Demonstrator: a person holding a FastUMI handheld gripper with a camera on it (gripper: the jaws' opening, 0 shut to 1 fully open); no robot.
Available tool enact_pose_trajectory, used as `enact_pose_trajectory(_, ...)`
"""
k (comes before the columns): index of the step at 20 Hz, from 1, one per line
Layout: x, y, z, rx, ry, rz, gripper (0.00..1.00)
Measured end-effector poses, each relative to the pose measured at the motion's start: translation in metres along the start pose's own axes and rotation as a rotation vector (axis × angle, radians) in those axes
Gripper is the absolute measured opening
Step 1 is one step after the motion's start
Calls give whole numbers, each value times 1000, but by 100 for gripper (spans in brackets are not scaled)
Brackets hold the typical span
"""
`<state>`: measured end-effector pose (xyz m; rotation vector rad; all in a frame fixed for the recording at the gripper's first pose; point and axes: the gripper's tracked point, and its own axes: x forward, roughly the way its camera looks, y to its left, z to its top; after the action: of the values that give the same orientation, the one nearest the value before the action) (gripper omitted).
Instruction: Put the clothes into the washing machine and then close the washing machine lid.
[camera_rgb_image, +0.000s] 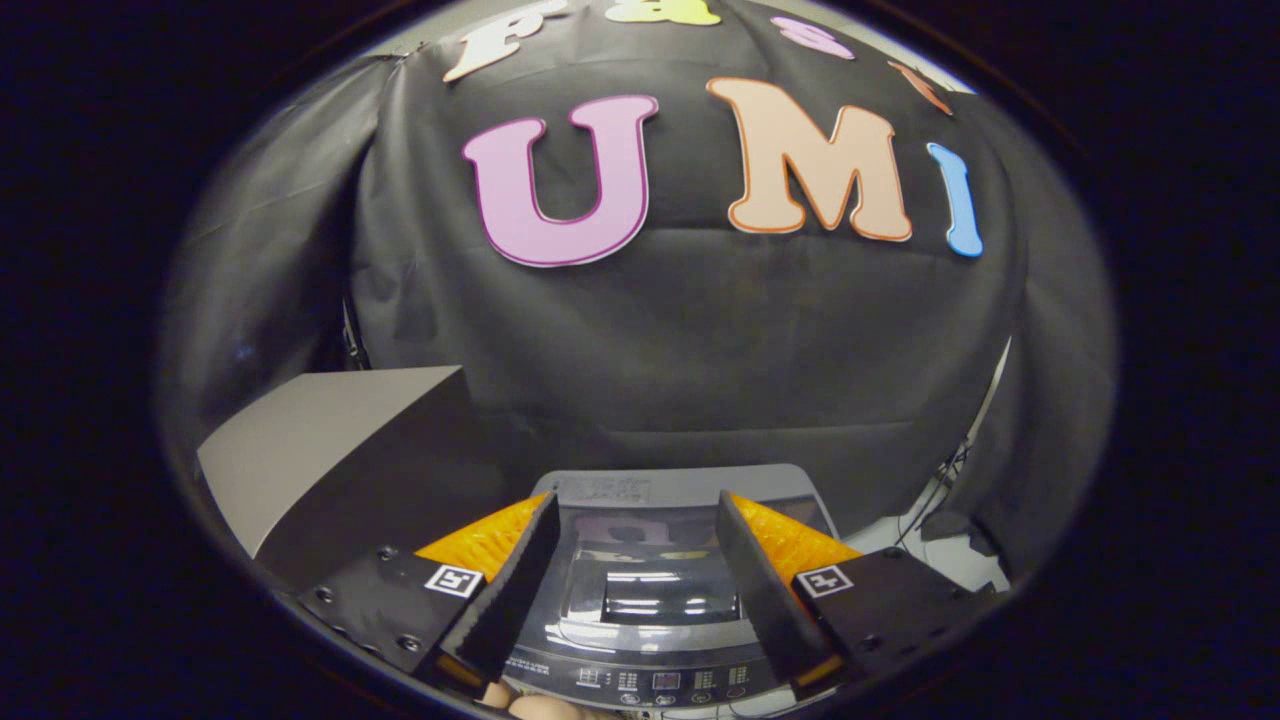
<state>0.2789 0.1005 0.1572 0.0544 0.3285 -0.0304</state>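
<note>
Gripper (637, 520) held above a top-loading washing machine (640, 640), fingers (520, 580) spread wide with nothing between the pads — jaws open, gripping nothing. Seen through the gap between the fingers: the washing machine lid (645, 590), lying flat and closed, its dark glossy window throwing back pale reflections of overhead light. Nearer than the lid, at the front edge of the machine, a control panel (665, 682) with small buttons and a lit display, too small to make out. At the far end of the lid, a grey back strip (640, 490) of the machine, partly crossed by the fingertips. A square black-and-white marker (453, 580) on the left finger mount, a matching one on the right. Just below the near edge of the control panel, fingertips of a person's hand (530, 703), barely in view. To the left of the machine and a little farther back, a large grey box-like shape (320, 440) with one lit face and one shadowed face; cannot tell what it is. Beyond the machine, black cloth wall (680, 350) hanging in folds. To the right of the machine, low against the cloth, some dark cables (940, 480) over a pale floor. Clothes not made out anywhere around the machine; inside of the drum hidden under the closed lid.
</note>
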Motion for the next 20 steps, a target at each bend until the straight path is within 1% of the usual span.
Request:
enact_pose_trajectory(3,-21,-6,4,-7,-80,32,98)
enact_pose_trajectory(8,-61,-16,-21,14,-178,127,98)
enact_pose_trajectory(11,-86,-41,-42,-69,-237,122,97)
enact_pose_trajectory(13,-104,-56,-62,-116,-282,113,97)
enact_pose_trajectory(16,-124,-75,-98,-146,-340,108,98)
enact_pose_trajectory(20,-143,-93,-158,-140,-336,114,97)
